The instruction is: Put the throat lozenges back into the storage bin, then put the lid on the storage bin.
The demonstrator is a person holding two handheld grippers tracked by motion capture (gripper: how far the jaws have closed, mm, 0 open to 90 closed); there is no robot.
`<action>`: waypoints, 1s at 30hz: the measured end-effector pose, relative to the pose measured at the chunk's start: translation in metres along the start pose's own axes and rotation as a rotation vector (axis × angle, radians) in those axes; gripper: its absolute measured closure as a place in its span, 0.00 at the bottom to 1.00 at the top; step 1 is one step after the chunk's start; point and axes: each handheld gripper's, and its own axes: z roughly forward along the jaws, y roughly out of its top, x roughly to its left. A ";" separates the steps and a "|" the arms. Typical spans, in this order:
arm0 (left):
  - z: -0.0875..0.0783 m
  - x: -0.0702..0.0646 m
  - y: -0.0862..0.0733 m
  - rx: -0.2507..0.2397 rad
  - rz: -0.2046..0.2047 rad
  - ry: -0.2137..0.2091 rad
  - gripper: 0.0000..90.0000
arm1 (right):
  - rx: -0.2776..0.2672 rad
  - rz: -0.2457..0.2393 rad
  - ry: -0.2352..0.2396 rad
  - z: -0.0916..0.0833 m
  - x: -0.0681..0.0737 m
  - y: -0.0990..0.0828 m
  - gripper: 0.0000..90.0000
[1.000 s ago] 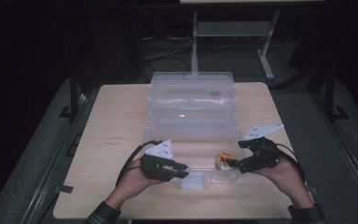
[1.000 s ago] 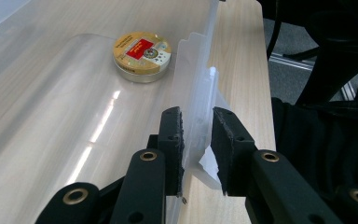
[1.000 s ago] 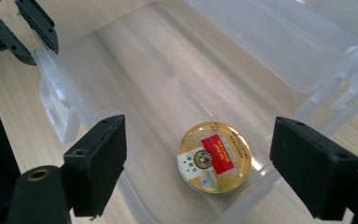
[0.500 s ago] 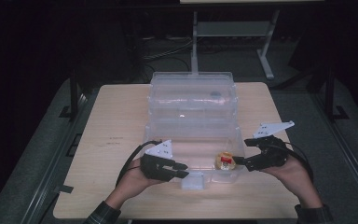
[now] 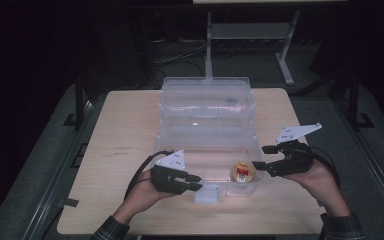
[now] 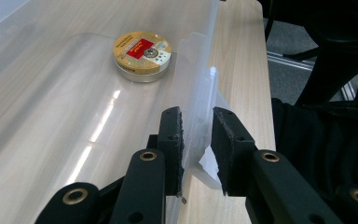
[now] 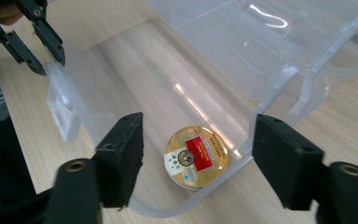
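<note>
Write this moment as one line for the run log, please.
left claw: shut on bin front wall | right claw: open, jaws just closing, nothing between | tin: flat in bin, near right corner

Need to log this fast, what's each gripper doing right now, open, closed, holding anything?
Left gripper: closed on the clear bin's front wall.
Right gripper: open, holding nothing, jaws have just been closing; the round tin lies in the bin beyond them.

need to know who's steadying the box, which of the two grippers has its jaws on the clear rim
The left gripper: its pads straddle the near rim of the clear box. The right gripper hangs open by the box's right end, above the round tin, gripping nothing.
</note>
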 end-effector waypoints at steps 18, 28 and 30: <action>0.000 0.000 0.000 -0.002 0.000 0.002 0.81 | -0.027 0.017 0.037 -0.013 -0.019 0.021 0.43; 0.000 0.001 0.000 -0.002 0.005 0.003 0.81 | -0.038 -0.023 0.044 -0.013 -0.027 0.042 0.45; 0.000 0.001 0.000 -0.002 0.005 0.002 0.81 | -0.046 -0.034 0.044 -0.012 -0.028 0.047 0.46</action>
